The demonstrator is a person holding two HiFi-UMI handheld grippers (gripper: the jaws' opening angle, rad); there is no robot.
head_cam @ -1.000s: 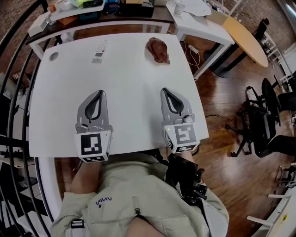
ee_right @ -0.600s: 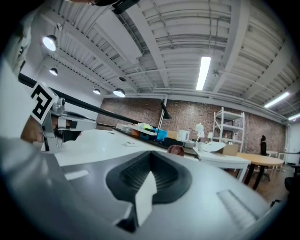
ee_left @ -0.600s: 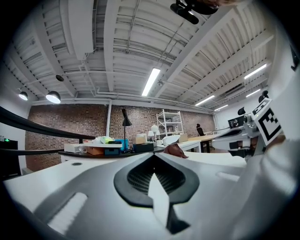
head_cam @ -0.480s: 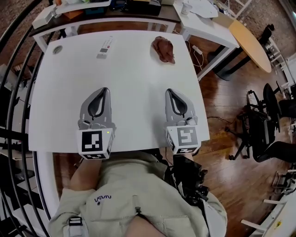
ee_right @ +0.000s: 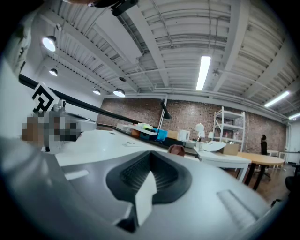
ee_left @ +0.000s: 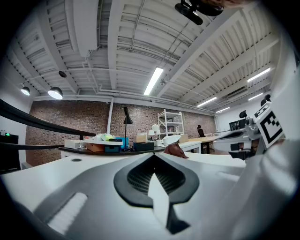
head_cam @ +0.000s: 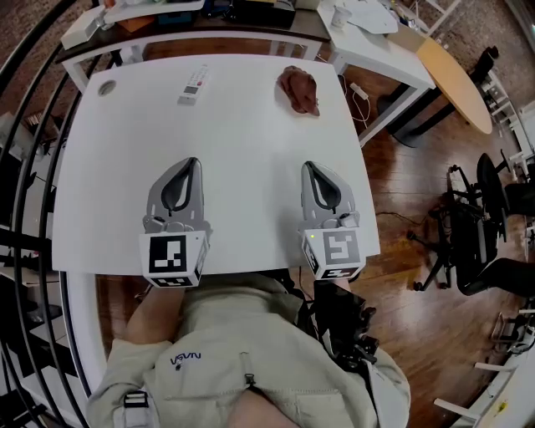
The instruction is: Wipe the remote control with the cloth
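Observation:
A white remote control (head_cam: pixel 193 85) lies near the far left of the white table (head_cam: pixel 234 134). A crumpled reddish-brown cloth (head_cam: pixel 300 89) sits at the far right; it also peeks over the jaws as the cloth (ee_left: pixel 176 150) in the left gripper view and the cloth (ee_right: pixel 176 150) in the right gripper view. My left gripper (head_cam: pixel 189 162) rests at the near left of the table, shut and empty. My right gripper (head_cam: pixel 310 167) rests at the near right, likewise shut with nothing in it. Both lie well short of the remote and the cloth.
A small round grommet (head_cam: pixel 105 88) is set in the table's far left corner. Behind the table stands a dark shelf (head_cam: pixel 201 17) with boxes, and a second white table (head_cam: pixel 376 42) to the right. Black railing (head_cam: pixel 25 125) runs along the left; office chairs (head_cam: pixel 476 226) stand at right.
The head view has shifted slightly, so the table's contents sit a little further right in the picture. Both grippers stay where they were, still shut.

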